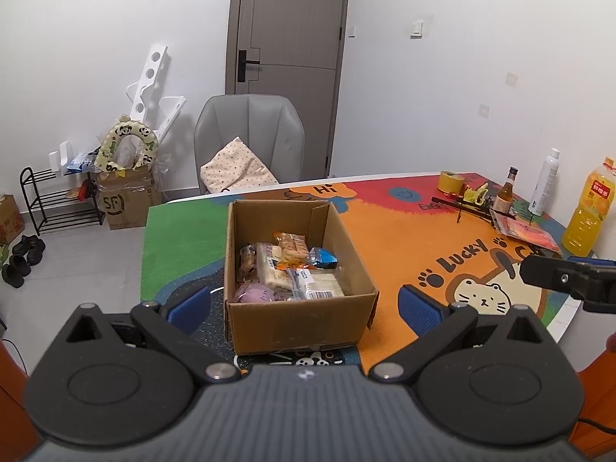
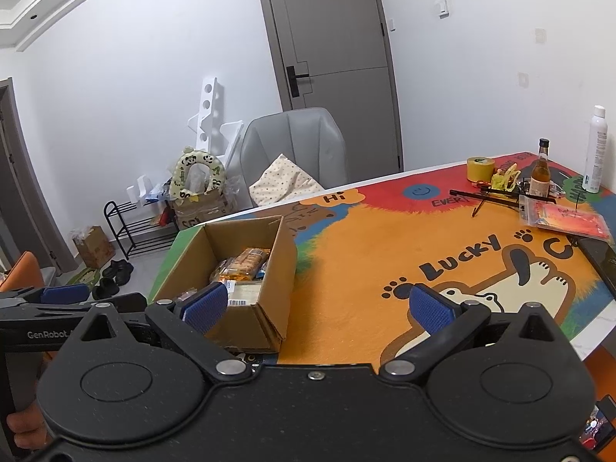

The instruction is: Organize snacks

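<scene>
An open cardboard box [image 1: 300,319] stands on the colourful table mat [image 1: 400,238], holding several wrapped snacks [image 1: 287,265]: an orange cracker pack, a blue packet, white bars and a purple pouch. My left gripper [image 1: 304,302] is open and empty, its blue pads spread on either side of the box's near wall. In the right wrist view the same box [image 2: 246,323] sits at the left with the snacks [image 2: 242,265] inside. My right gripper [image 2: 317,306] is open and empty, hovering over the mat just right of the box.
At the table's far right stand a tape roll [image 2: 480,168], a brown bottle [image 2: 539,175], a white spray can [image 2: 596,150], a juice bottle [image 1: 587,215], black sticks and a red packet [image 2: 566,217]. A grey chair [image 1: 250,134] sits behind the table. A person's hand [image 2: 23,425] holds the left gripper.
</scene>
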Demonstrator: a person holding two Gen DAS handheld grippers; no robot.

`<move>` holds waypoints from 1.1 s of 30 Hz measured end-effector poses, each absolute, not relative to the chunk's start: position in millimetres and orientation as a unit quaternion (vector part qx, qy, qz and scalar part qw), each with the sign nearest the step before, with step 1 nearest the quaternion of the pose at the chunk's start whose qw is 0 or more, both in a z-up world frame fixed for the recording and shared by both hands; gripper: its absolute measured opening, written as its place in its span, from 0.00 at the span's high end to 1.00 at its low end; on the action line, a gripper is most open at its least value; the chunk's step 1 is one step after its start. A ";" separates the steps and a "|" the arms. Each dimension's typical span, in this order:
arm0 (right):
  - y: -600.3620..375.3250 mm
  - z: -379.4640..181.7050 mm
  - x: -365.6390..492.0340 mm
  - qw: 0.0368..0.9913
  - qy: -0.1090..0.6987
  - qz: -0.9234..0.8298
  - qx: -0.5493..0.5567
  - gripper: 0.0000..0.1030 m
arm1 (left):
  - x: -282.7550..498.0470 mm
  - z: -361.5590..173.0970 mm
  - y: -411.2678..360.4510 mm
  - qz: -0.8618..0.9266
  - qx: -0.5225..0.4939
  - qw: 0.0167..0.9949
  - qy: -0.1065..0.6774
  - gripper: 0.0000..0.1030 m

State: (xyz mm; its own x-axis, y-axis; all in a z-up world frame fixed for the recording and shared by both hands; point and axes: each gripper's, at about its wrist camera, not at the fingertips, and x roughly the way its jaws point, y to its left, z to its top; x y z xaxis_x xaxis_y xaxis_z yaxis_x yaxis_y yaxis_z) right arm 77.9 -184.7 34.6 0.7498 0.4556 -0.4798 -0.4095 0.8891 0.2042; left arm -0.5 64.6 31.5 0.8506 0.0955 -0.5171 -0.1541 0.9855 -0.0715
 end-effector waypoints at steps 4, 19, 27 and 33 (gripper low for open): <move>-182.5 33.8 77.0 0.934 0.269 0.232 0.041 0.00 | -0.6 31.6 64.9 0.067 -0.055 0.960 0.266 0.00; -182.0 32.3 78.7 0.933 0.272 0.233 0.039 0.00 | -0.4 32.0 65.6 0.066 -0.052 0.960 0.269 0.00; -182.7 31.4 79.0 0.931 0.273 0.237 0.038 0.00 | 0.0 30.6 64.6 0.066 -0.053 0.959 0.270 0.00; -181.6 29.3 80.8 0.931 0.275 0.239 0.037 0.00 | 0.4 30.2 64.2 0.066 -0.053 0.959 0.270 0.00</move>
